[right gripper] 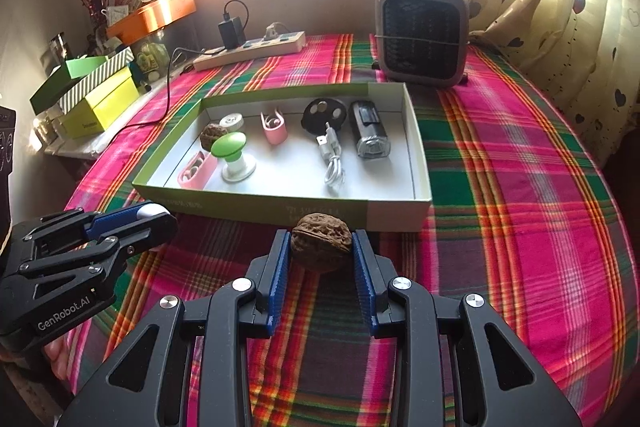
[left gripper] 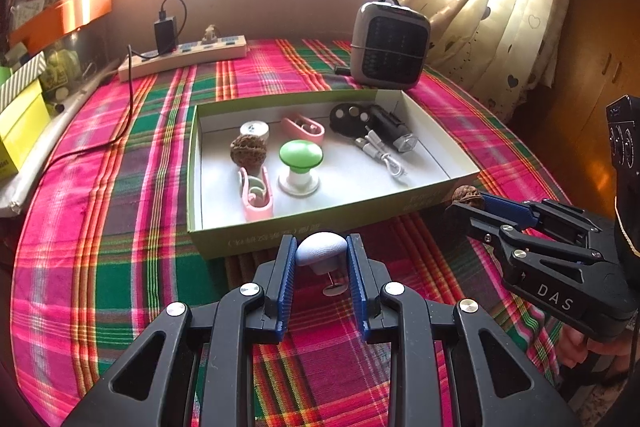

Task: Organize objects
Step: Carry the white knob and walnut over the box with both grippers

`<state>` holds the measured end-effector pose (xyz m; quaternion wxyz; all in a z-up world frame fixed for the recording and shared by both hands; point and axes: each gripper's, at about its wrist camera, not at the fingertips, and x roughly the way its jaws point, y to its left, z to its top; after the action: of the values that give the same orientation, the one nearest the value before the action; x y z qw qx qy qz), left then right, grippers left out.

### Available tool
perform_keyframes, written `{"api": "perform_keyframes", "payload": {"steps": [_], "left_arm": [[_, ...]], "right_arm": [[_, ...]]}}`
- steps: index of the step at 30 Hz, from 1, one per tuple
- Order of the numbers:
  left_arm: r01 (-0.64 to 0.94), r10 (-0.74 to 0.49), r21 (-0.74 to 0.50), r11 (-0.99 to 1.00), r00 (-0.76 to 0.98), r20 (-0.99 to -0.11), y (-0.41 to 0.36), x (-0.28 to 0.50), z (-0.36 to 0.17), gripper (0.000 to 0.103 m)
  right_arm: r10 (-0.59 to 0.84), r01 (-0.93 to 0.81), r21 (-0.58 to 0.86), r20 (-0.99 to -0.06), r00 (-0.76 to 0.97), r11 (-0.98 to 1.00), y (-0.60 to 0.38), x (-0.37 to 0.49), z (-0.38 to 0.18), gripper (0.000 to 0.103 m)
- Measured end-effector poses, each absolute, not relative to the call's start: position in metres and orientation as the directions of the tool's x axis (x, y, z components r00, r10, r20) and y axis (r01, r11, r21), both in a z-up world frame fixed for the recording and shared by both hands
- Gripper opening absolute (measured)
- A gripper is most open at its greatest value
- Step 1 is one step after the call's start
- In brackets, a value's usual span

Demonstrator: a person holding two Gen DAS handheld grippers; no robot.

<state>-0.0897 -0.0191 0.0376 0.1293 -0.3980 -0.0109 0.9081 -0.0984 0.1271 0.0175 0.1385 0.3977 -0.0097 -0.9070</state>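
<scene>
Now your two grippers tilt down just before the shallow green cardboard tray [left gripper: 304, 227] on the plaid cloth. Your left gripper [left gripper: 322, 259] clamps a pale round-headed knob [left gripper: 322, 249], its thin stem partly hidden. Your right gripper [right gripper: 322, 247] pinches a wrinkled brown walnut [right gripper: 322, 241] near the tray's front wall.

The lettering on the green box's near wall [left gripper: 276, 239] is too blurred to read.
</scene>
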Motion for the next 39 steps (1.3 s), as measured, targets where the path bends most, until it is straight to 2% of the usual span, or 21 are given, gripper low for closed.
{"api": "perform_keyframes", "payload": {"steps": [16,39], "left_arm": [[-0.287,0.270,-0.098,-0.953,-0.660,-0.701,0.014,-0.122,0.057,0.023],[-0.286,0.264,-0.098,-0.953,-0.627,-0.733,0.027,-0.168,0.041,0.023]], "right_arm": [[-0.244,0.249,0.098,-0.700,-0.671,-0.964,0.143,-0.121,0.033,0.032],[-0.247,0.281,0.080,-0.735,-0.631,-0.956,0.140,-0.162,0.025,0.032]]}}
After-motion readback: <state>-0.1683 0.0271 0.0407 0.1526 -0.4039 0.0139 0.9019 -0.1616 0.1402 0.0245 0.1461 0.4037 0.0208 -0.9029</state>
